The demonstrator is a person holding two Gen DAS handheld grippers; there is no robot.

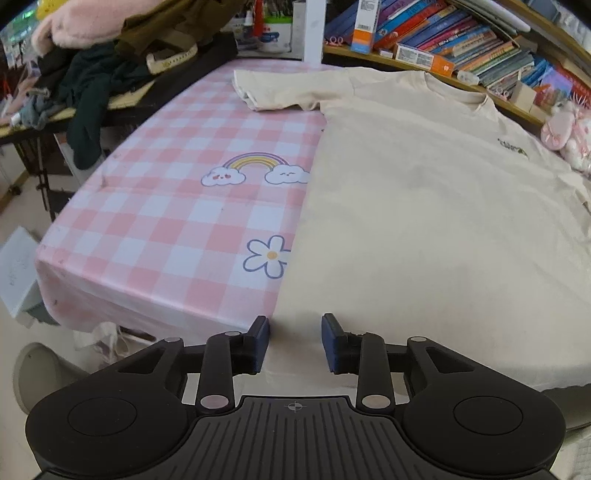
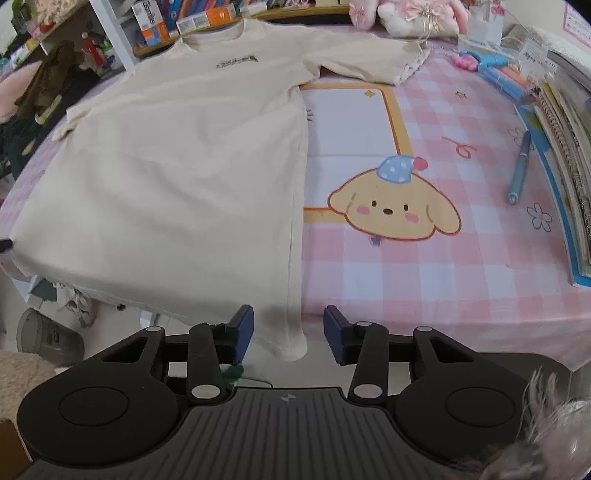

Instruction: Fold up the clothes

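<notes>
A cream T-shirt (image 1: pixel 424 206) lies spread flat, front up, on the pink checked tablecloth (image 1: pixel 159 221), collar at the far side and hem hanging over the near edge. My left gripper (image 1: pixel 295 341) is open at the hem's left bottom corner, with the cloth between its blue pads. In the right wrist view the same T-shirt (image 2: pixel 177 177) fills the left half. My right gripper (image 2: pixel 289 338) is open around the hem's right bottom corner (image 2: pixel 288 343). A small dark print sits on the chest (image 2: pixel 236 61).
A pile of dark clothes (image 1: pixel 96 85) lies on a side table at the far left. Book shelves (image 1: pixel 461 40) run along the back. Plush toys (image 2: pixel 406 16), pens (image 2: pixel 519 166) and stacked notebooks (image 2: pixel 565 147) sit at the table's right side. A bin (image 2: pixel 48 336) stands on the floor.
</notes>
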